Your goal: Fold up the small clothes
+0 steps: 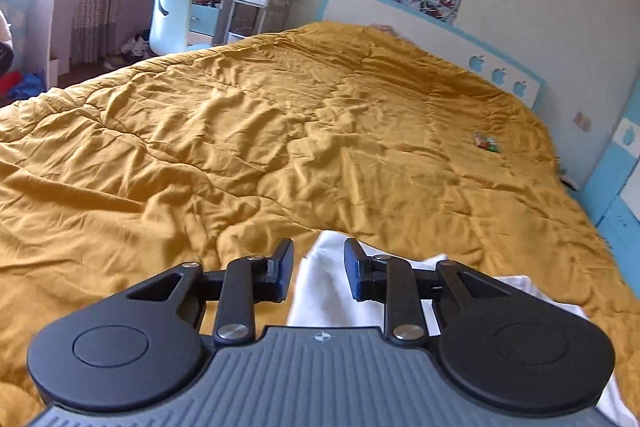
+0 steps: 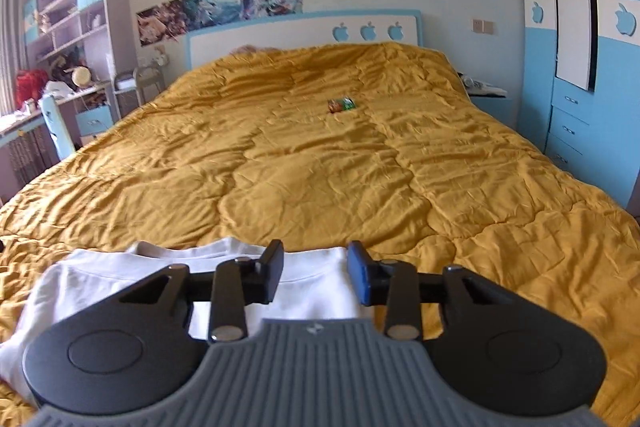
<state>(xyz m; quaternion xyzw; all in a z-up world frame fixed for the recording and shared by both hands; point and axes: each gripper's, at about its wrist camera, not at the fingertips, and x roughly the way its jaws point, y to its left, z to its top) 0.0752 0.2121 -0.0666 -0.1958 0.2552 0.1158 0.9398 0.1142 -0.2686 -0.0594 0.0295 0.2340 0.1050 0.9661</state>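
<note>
White garment on the mustard quilt, both grippers parted above it.

The left gripper [image 1: 319, 269] has its jaws apart, gripping nothing; the white garment [image 1: 320, 291] lies on the yellow quilt [image 1: 240, 131] below and behind the gap. The right gripper [image 2: 315, 273] is likewise parted and empty, with the garment's [image 2: 120, 275] folded edge spread beneath it, mostly to its left. A small colourful packet [image 2: 341, 104] lies well apart, nearer the headboard [image 2: 280, 33].
</note>
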